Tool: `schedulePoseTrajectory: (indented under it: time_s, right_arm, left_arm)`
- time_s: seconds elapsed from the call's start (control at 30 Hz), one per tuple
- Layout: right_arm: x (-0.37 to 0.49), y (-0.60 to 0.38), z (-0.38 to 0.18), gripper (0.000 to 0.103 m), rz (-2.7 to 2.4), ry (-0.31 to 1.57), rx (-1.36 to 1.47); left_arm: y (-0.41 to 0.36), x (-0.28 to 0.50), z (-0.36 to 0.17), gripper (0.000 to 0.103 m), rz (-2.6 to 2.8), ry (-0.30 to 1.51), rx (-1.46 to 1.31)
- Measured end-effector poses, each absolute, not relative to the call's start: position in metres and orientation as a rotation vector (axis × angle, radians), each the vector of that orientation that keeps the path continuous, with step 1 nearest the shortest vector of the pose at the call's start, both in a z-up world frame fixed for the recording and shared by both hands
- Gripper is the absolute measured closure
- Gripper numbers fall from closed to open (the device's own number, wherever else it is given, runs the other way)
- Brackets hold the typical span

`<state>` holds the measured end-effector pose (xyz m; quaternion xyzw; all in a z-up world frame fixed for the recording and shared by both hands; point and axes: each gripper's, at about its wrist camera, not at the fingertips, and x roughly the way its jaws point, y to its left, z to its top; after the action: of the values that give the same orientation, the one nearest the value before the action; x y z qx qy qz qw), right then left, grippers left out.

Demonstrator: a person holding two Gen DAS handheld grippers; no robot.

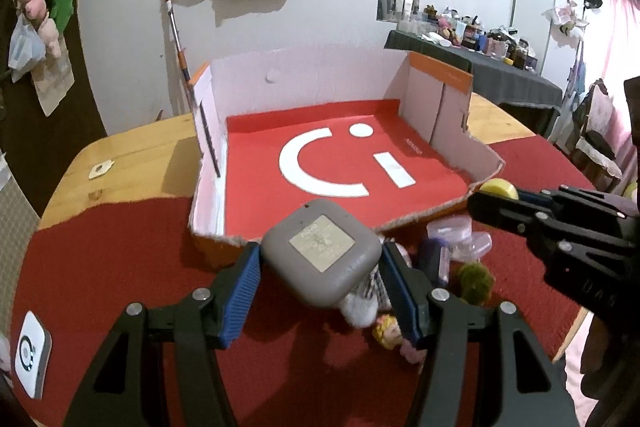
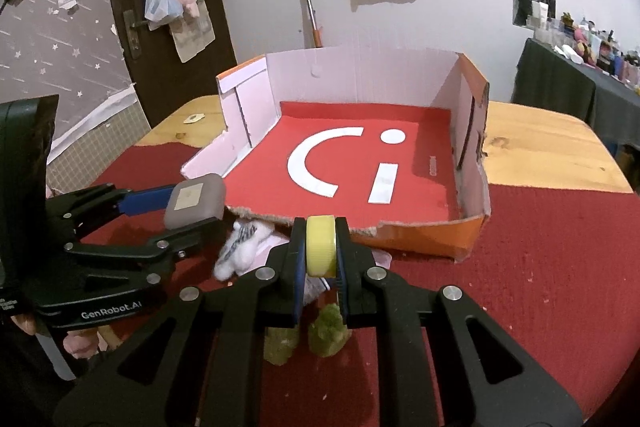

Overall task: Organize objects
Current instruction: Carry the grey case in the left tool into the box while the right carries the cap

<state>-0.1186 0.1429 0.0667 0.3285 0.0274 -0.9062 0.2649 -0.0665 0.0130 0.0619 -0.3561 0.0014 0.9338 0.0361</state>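
Note:
My left gripper (image 1: 320,267) is shut on a grey rounded-square case (image 1: 322,251) with a pale label, held just above the red cloth in front of the box. The same case (image 2: 196,201) shows at the left of the right wrist view. My right gripper (image 2: 320,247) is shut on a yellow ribbed cap (image 2: 320,245), standing on edge between the blue pads; the cap (image 1: 498,189) peeks out by the box's right corner. The open cardboard box (image 1: 452,107) has white walls and a red floor with a white logo. Nothing lies inside it.
A small pile lies on the red cloth (image 1: 120,247) below the grippers: a white fluffy toy (image 2: 240,247), green mossy balls (image 2: 328,331), clear lidded tubs (image 1: 460,239) and a small doll (image 1: 386,333). A white square device (image 1: 32,353) sits at the left. Bare wooden tabletop (image 2: 540,147) flanks the box.

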Motion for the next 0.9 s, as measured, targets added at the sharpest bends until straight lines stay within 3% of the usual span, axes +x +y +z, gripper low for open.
schedulePoseTrajectory:
  time_s: [0.9]
  right_arm:
    - [-0.193,0.126,0.058,0.091,-2.395,0.072,0.998]
  left_arm:
    - [0.008,-0.136,0.051,0.041,2.834,-0.022,-1.203]
